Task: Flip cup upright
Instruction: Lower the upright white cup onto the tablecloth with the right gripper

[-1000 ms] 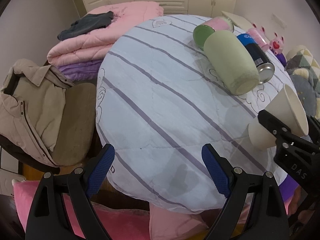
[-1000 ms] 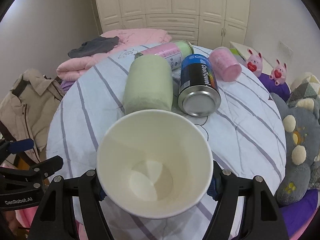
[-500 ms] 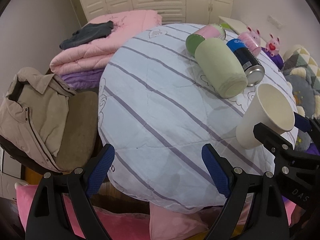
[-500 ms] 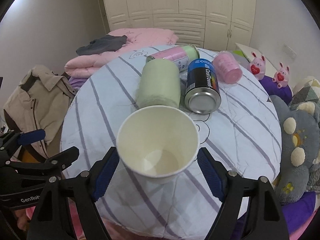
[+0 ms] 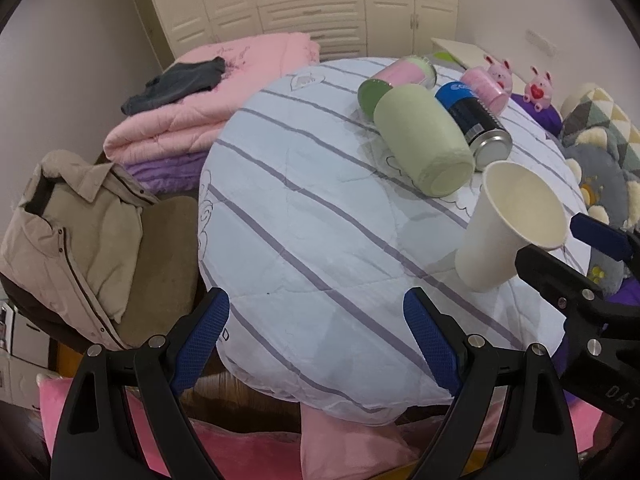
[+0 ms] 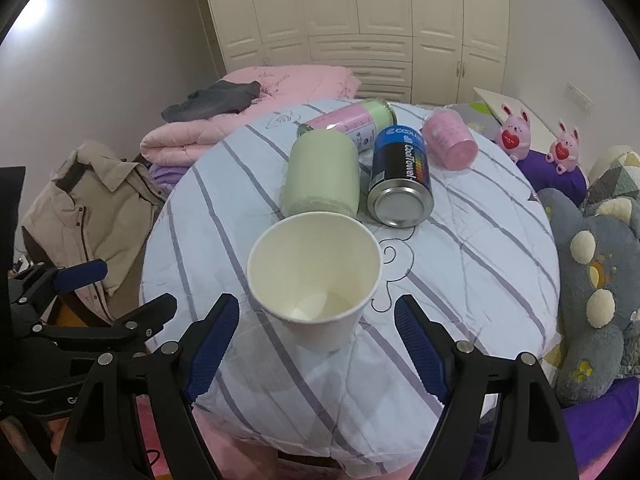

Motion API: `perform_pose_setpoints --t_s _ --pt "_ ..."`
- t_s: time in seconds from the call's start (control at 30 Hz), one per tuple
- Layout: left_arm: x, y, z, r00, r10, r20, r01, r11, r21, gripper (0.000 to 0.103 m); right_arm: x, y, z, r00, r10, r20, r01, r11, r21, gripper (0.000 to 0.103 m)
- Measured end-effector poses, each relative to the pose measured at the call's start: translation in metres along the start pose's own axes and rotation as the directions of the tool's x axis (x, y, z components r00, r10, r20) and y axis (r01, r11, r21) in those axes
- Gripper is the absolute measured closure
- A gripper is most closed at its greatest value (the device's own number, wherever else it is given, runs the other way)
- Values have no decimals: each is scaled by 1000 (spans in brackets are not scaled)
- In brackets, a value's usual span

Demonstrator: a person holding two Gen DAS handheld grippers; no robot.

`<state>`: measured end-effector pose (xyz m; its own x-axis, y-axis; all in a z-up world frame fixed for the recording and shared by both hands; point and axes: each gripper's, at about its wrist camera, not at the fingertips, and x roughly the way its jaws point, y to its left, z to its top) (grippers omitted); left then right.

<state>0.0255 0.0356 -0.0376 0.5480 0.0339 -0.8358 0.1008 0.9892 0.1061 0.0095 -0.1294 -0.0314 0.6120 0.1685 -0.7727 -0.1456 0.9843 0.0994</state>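
A white paper cup [image 6: 316, 280] stands upright, mouth up, on the round table covered in a striped cloth [image 6: 460, 264]. It also shows in the left wrist view [image 5: 504, 228] near the table's right edge. My right gripper [image 6: 318, 340] is open, its blue pads on either side of the cup and a little short of it, not touching. It appears in the left wrist view [image 5: 560, 256] just right of the cup. My left gripper [image 5: 316, 340] is open and empty over the table's near edge, left of the cup.
Behind the cup lie a green cup [image 6: 322, 178], a blue can [image 6: 400, 176], a pink-green can [image 6: 352, 120] and a pink cup [image 6: 450, 142]. A chair with a beige jacket [image 5: 68, 216] stands left. Plush toys [image 6: 592, 256] sit right. Folded pink bedding [image 5: 208, 92] lies beyond.
The right gripper tilted the white cup up, set it upright on the table, opened and drew back from it. The left gripper stayed open.
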Motion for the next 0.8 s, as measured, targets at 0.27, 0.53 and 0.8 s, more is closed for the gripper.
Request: perform_pose_setpoints --t_s 0.27,0.53,0.8 --pt "-11 -14 -9 1000 4 20 -4 1000 -7 13 -17 -12 -8 999 19 33 -19 1000 5 22" --pt "-21 -43 -20 997 2 73 -2 1000 2 13 -34 -36 -19 995 38 95 -41 998 38 22" --pt "-26 -58 -23 991 -22 130 26 999 -28 13 -50 -53 -29 984 19 178 -29 998 54 21"
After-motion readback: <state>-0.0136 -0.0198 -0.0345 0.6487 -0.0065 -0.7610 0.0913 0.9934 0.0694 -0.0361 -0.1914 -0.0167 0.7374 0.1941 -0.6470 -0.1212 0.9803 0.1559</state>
